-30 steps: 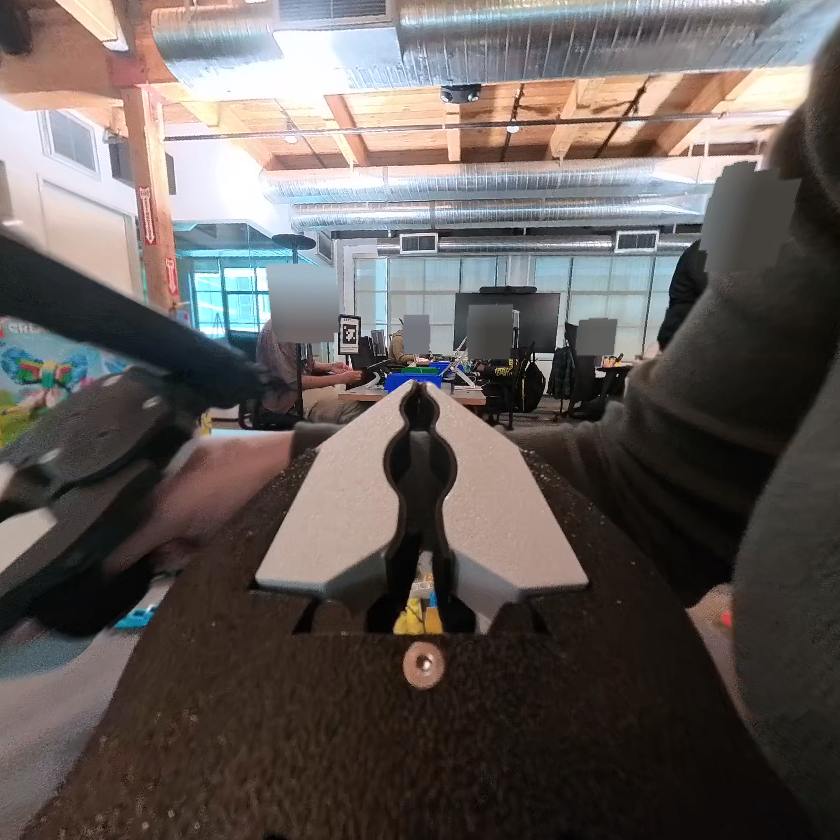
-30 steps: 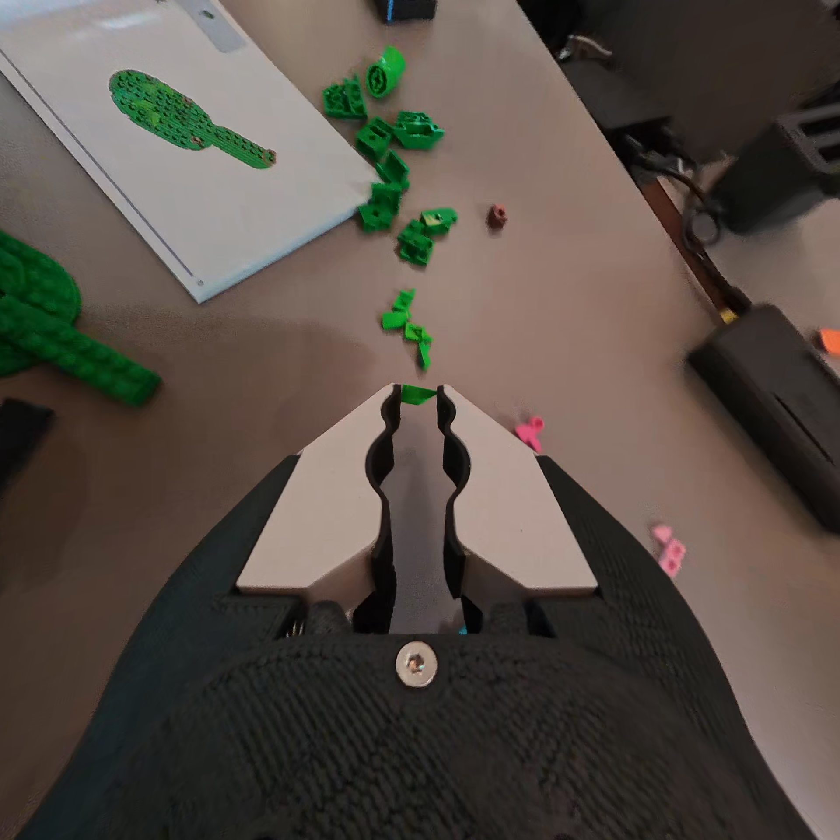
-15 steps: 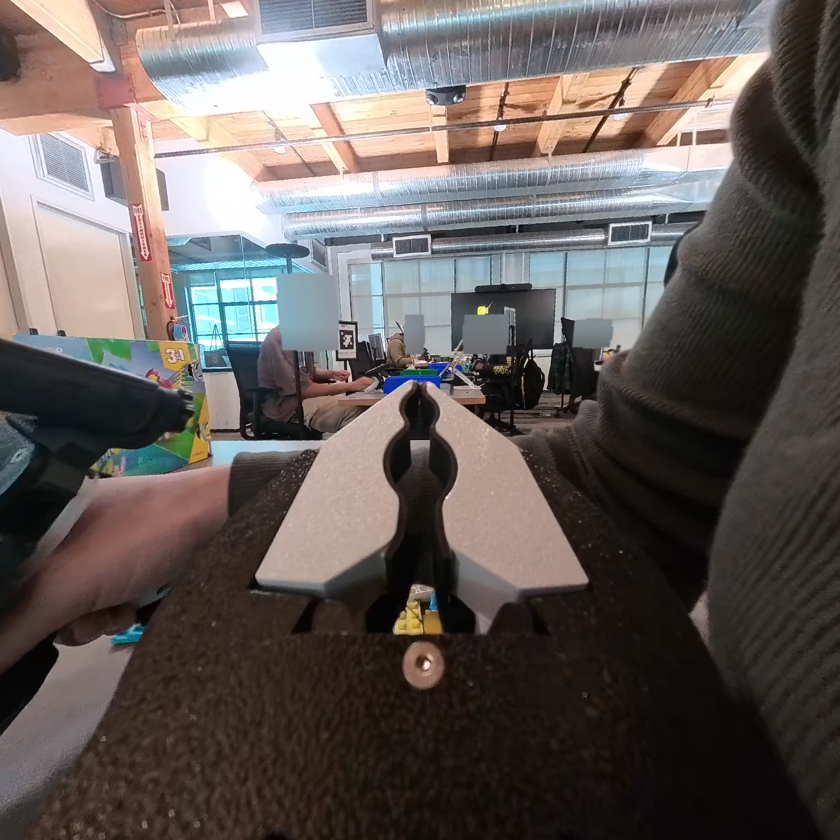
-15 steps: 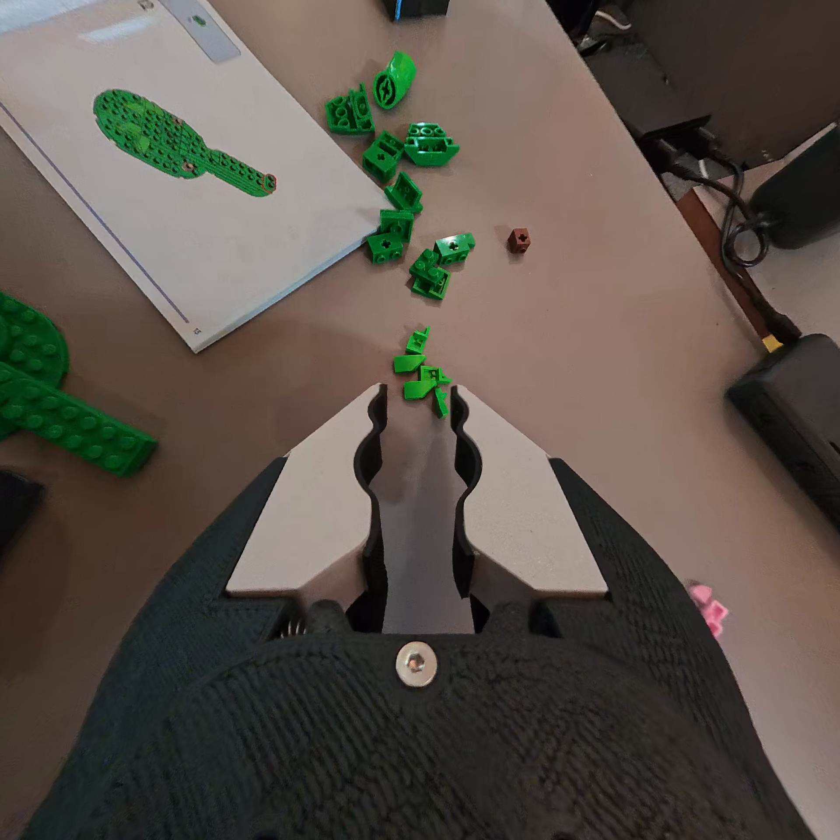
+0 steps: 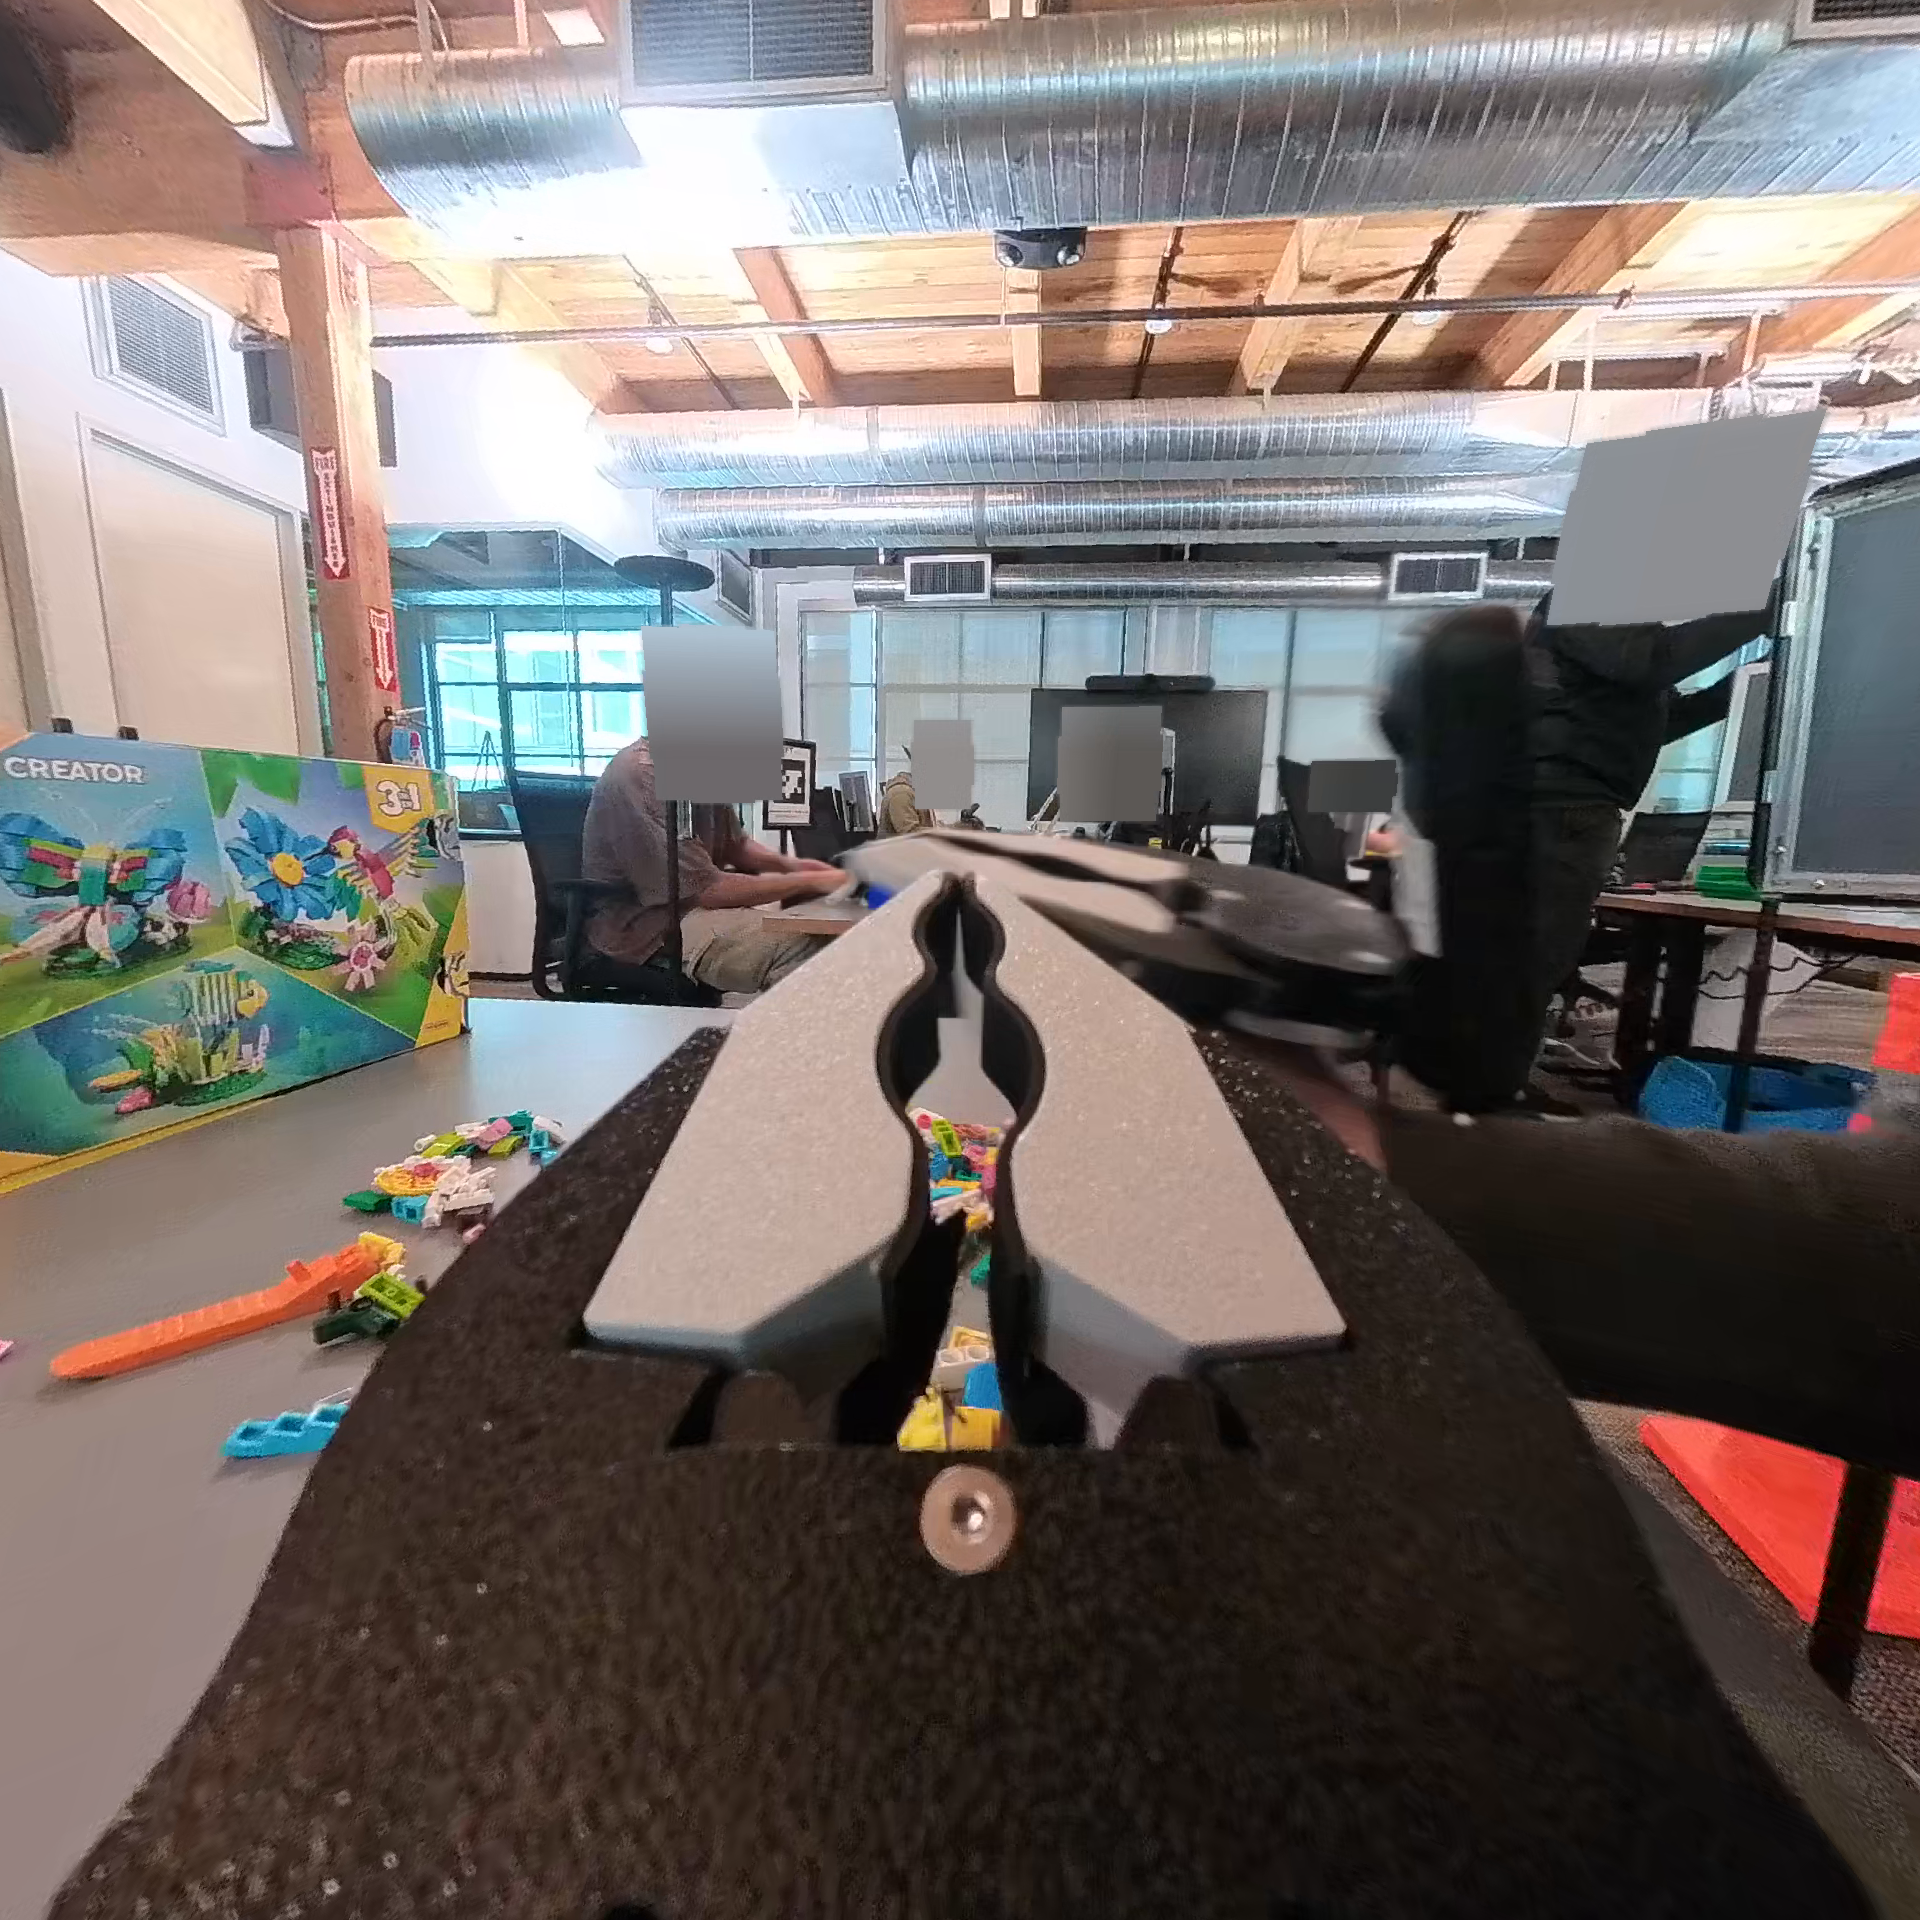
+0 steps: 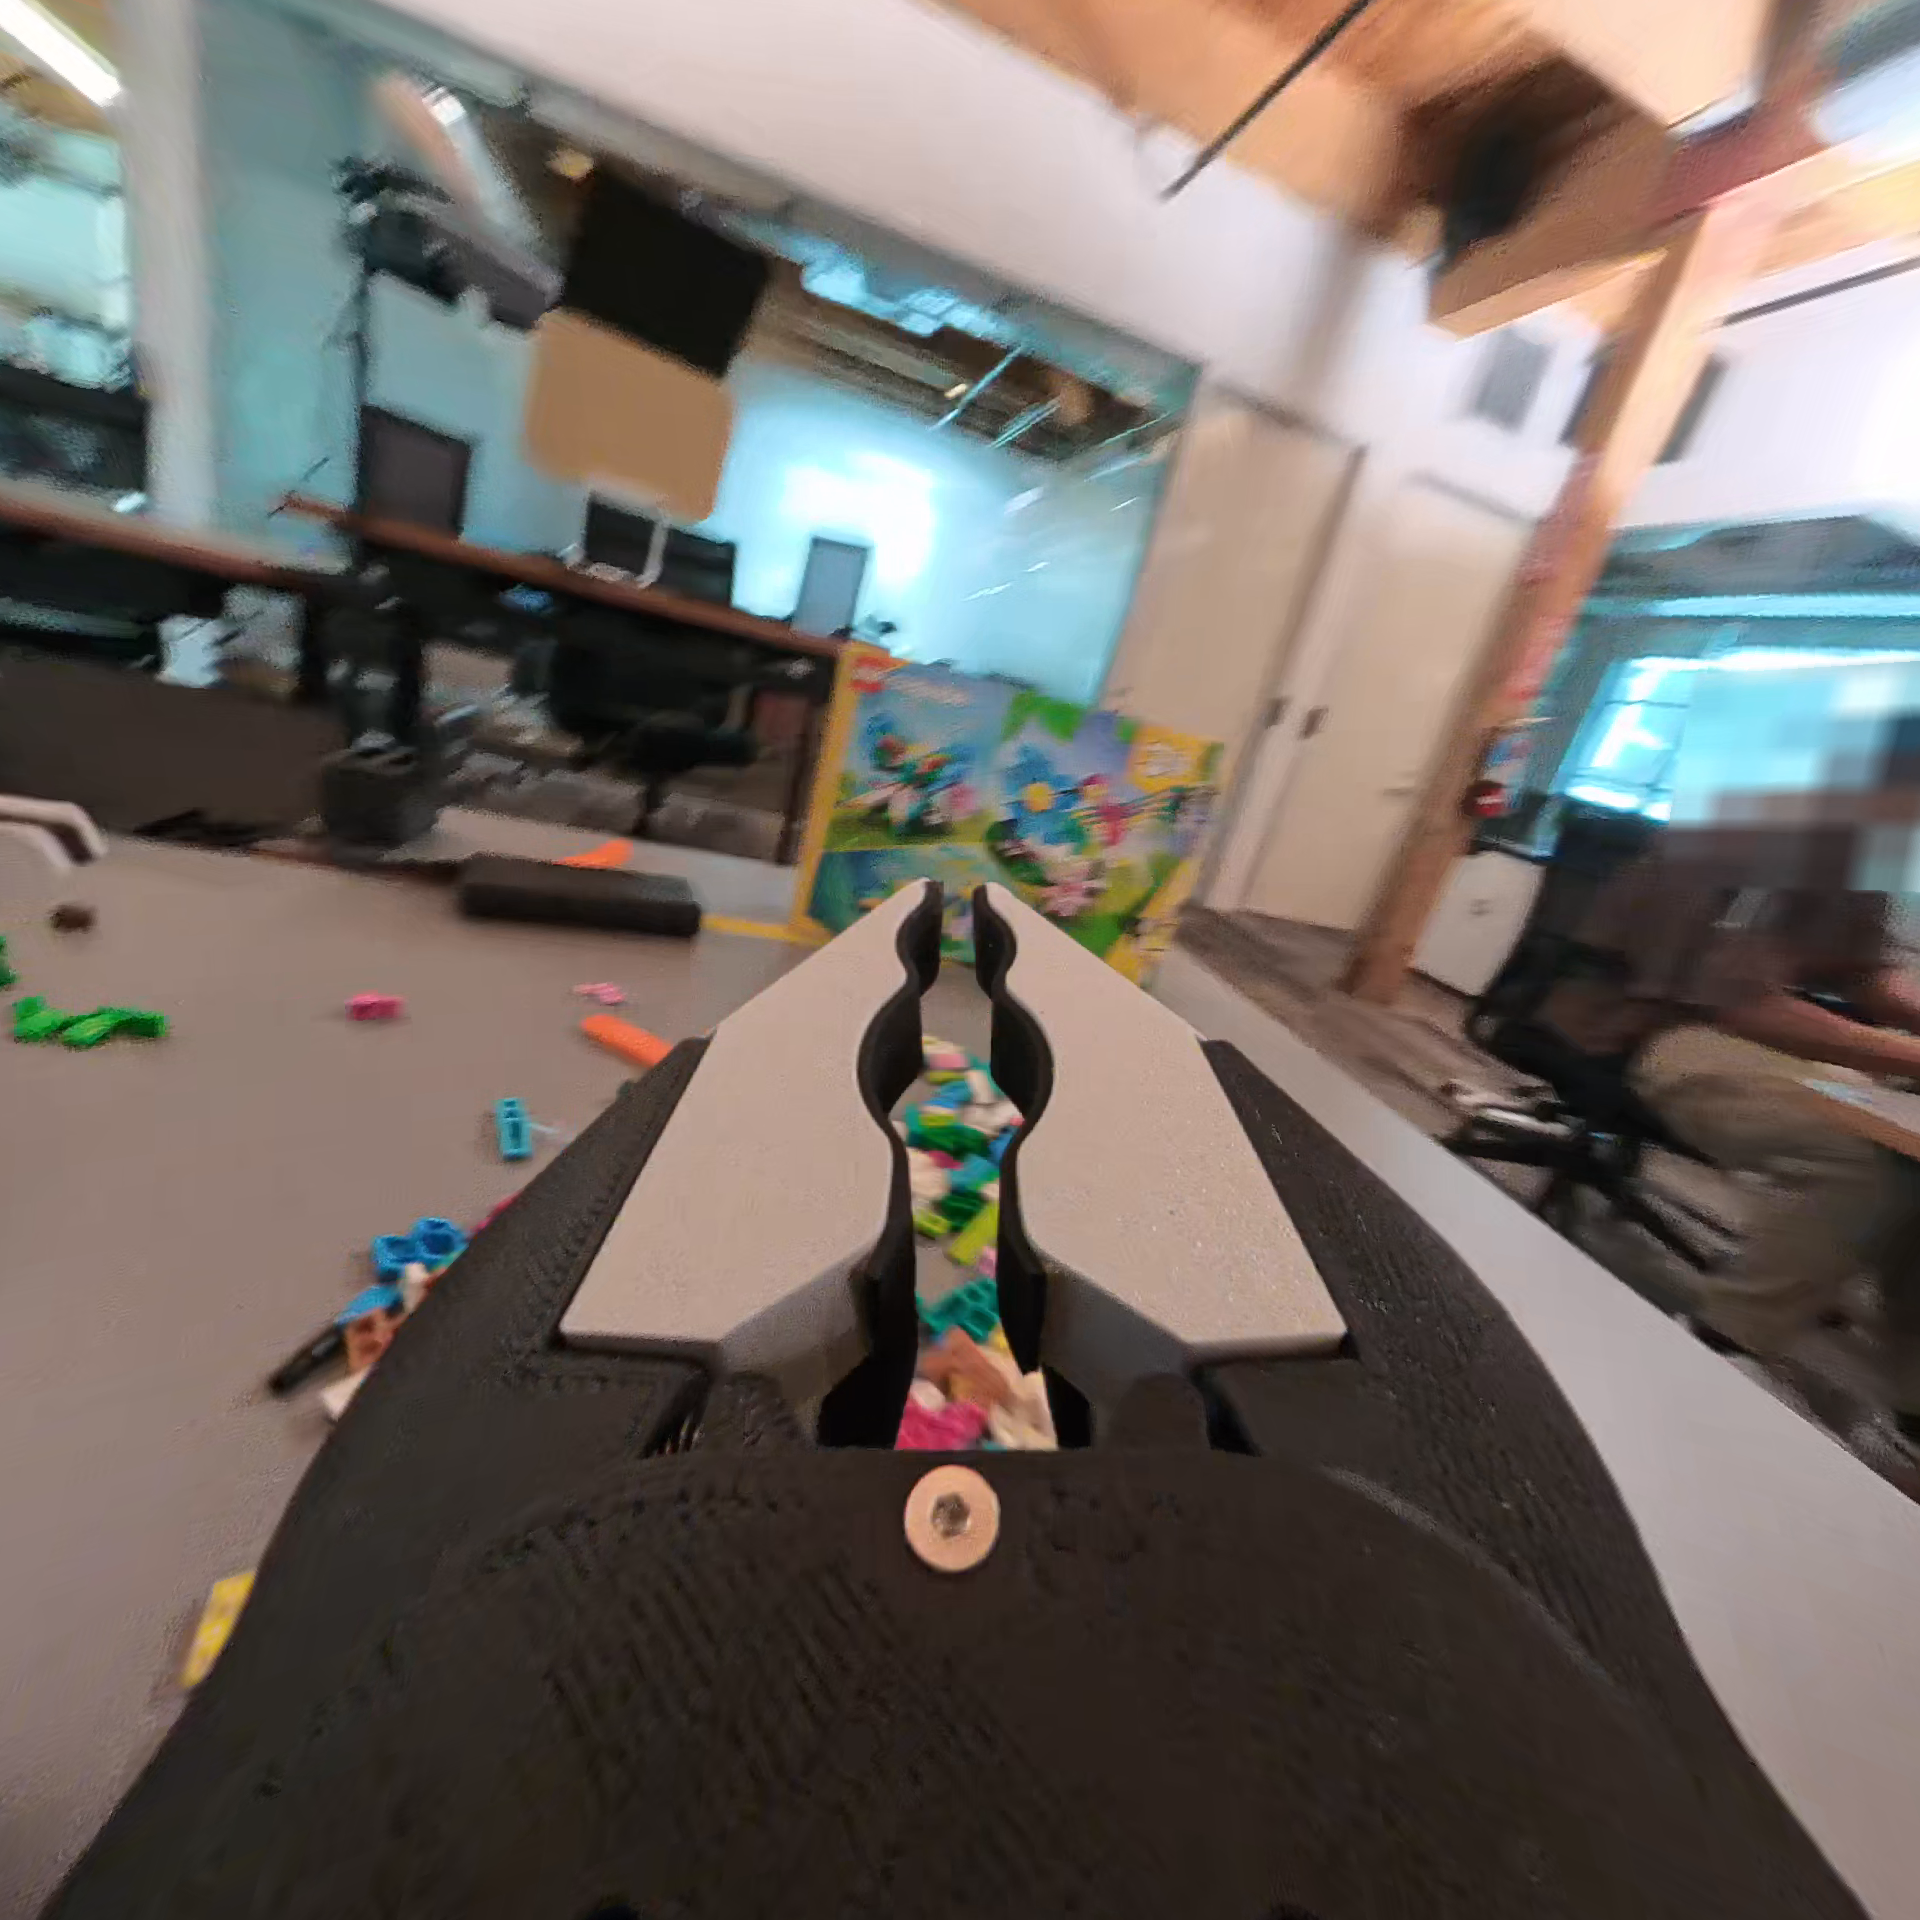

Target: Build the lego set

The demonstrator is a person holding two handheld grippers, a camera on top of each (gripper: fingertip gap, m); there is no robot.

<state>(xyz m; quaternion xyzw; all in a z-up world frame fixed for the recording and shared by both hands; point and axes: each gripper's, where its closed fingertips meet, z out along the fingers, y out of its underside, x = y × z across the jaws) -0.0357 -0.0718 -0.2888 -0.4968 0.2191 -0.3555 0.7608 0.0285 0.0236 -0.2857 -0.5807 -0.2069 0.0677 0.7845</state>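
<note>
My left gripper (image 5: 956, 888) is shut and empty, held above the grey table (image 5: 156, 1558). Through its gap I see a pile of mixed coloured bricks (image 5: 961, 1153). My right gripper (image 6: 956, 906) is all but shut, with a thin slit at the tips and nothing between them. It points level across the table over the same pile (image 6: 956, 1132). It also shows blurred in the left wrist view (image 5: 894, 868), just behind my left tips. Green bricks (image 6: 88, 1023) lie at the far left.
The colourful set box (image 5: 208, 914) stands at the table's far edge; it also shows in the right wrist view (image 6: 997, 821). An orange brick separator (image 5: 208, 1320), a blue piece (image 5: 281, 1434) and more loose bricks (image 5: 457, 1164) lie left. A black block (image 6: 577, 906) lies farther back. My hands' fingertips stand some 12 cm from each other.
My right gripper swung up from looking down at the green pieces and booklet to pointing across the table, and its jaws narrowed. In the left view the sleeve cleared away, uncovering table and box.
</note>
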